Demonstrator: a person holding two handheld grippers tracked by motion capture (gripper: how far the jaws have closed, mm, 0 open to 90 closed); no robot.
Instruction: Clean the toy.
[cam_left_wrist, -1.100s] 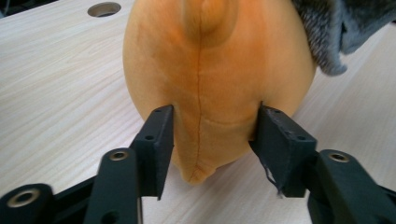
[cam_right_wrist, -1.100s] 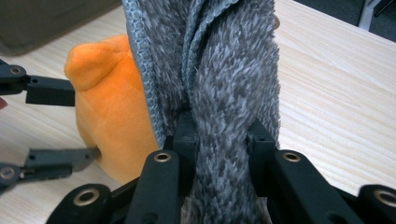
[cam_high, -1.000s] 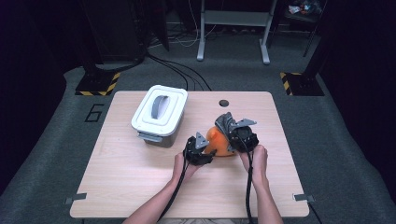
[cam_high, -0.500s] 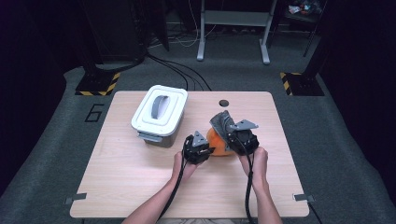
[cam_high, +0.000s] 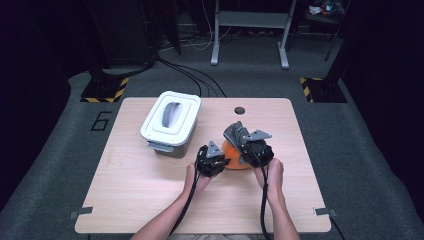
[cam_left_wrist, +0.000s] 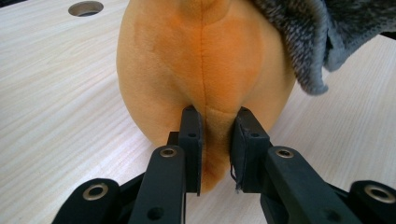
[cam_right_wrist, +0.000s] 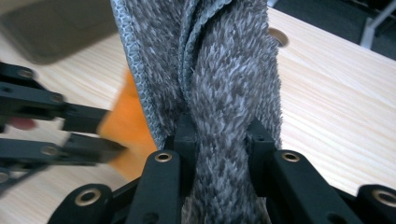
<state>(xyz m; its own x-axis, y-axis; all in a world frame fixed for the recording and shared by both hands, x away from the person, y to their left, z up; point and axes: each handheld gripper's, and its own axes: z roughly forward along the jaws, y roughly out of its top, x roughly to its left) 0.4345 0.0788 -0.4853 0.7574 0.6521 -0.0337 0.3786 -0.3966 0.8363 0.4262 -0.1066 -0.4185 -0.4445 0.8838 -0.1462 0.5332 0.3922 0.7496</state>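
An orange plush toy (cam_high: 235, 160) lies on the table (cam_high: 150, 200) between my two hands. My left gripper (cam_left_wrist: 215, 135) has just been closing, and its pads now pinch a fold of the orange plush toy (cam_left_wrist: 201, 60) along its seam. In the high view the left gripper (cam_high: 220, 162) sits at the toy's left side. My right gripper (cam_right_wrist: 222, 135) is shut on a grey fuzzy cloth (cam_right_wrist: 224, 60), which rises in a twisted bunch from its jaws. From above, the right gripper (cam_high: 244, 143) holds the grey cloth (cam_high: 234, 132) over the toy's far side.
A grey box with a white handled lid (cam_high: 171, 122) stands at the table's back left, close to my left hand. A round cable hole (cam_high: 240, 110) is near the far edge. Black cables trail from both grippers toward the near edge.
The top of the grey cloth leans slightly further left than before. Both hands stay in the same place beside the plush toy.
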